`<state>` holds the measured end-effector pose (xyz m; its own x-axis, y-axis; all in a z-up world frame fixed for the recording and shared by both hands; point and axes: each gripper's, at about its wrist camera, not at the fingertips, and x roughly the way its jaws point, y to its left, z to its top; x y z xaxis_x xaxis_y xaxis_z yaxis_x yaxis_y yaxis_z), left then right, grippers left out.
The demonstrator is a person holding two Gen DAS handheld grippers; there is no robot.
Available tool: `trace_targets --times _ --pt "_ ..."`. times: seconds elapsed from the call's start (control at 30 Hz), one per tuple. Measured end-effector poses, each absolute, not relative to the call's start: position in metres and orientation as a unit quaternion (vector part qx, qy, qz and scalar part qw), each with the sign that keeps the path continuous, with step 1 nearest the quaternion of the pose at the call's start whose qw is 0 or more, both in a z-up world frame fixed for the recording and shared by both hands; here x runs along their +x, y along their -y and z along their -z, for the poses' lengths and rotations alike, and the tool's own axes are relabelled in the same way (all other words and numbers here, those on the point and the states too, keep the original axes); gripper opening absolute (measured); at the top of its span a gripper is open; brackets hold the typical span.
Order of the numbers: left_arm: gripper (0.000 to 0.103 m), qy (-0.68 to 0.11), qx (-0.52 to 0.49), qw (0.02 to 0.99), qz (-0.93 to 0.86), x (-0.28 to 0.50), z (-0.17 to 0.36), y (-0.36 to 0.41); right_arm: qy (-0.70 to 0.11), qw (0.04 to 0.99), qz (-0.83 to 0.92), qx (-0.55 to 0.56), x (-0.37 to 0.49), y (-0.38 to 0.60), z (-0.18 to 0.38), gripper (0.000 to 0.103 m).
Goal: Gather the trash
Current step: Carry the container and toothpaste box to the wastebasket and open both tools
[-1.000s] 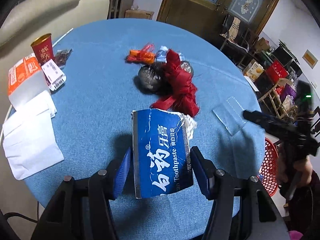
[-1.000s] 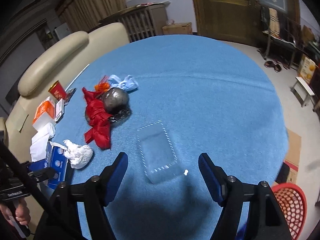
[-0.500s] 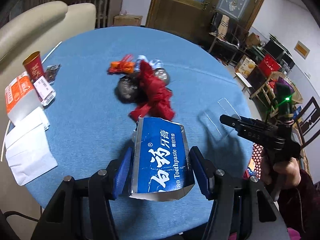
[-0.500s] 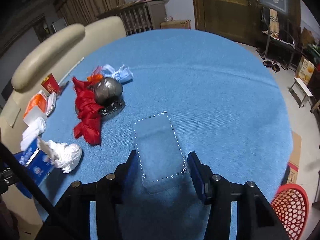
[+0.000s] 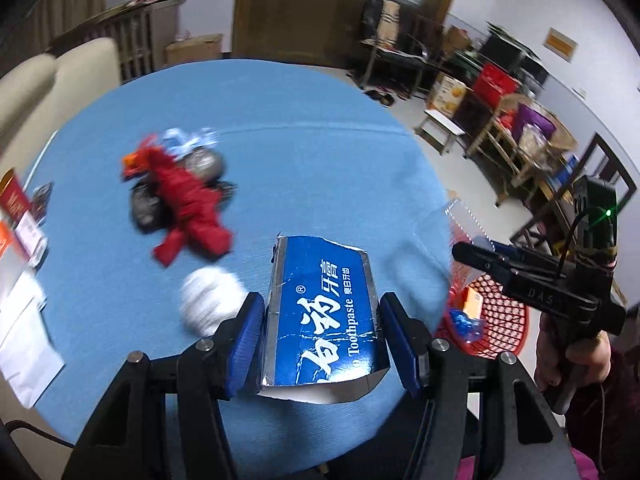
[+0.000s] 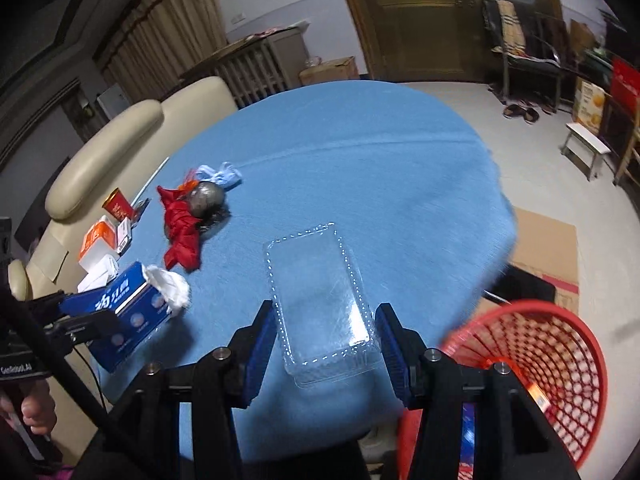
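Both grippers have black frames, blue finger pads (image 5: 246,340) and silver screws at the joints. The right gripper (image 5: 472,254), at the right of the left-wrist view, shows a green light (top corner), a thin black cable, and a dark maroon sleeve (image 5: 608,412) below.

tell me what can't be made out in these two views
- Red basket contents: right wrist view, blurred and blocked by the right gripper holding the clear tray.
- Red cloth pile: left wrist view, motion blur hides what lies under it.
- Toothpaste box near end: cut off behind the left gripper.
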<state>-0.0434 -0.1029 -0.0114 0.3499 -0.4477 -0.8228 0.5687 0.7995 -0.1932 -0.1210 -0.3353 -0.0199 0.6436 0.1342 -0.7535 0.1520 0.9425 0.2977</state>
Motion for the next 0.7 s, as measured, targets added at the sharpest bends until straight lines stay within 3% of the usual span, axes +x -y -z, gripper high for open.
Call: trace_targets --times 0.7 --pt "0.061 -0.487 0.185 0.725 0.45 -0.089 0.045 0.285 -0.421 0.846 0.115 0.307 -0.231 0.483 0.075 0.054"
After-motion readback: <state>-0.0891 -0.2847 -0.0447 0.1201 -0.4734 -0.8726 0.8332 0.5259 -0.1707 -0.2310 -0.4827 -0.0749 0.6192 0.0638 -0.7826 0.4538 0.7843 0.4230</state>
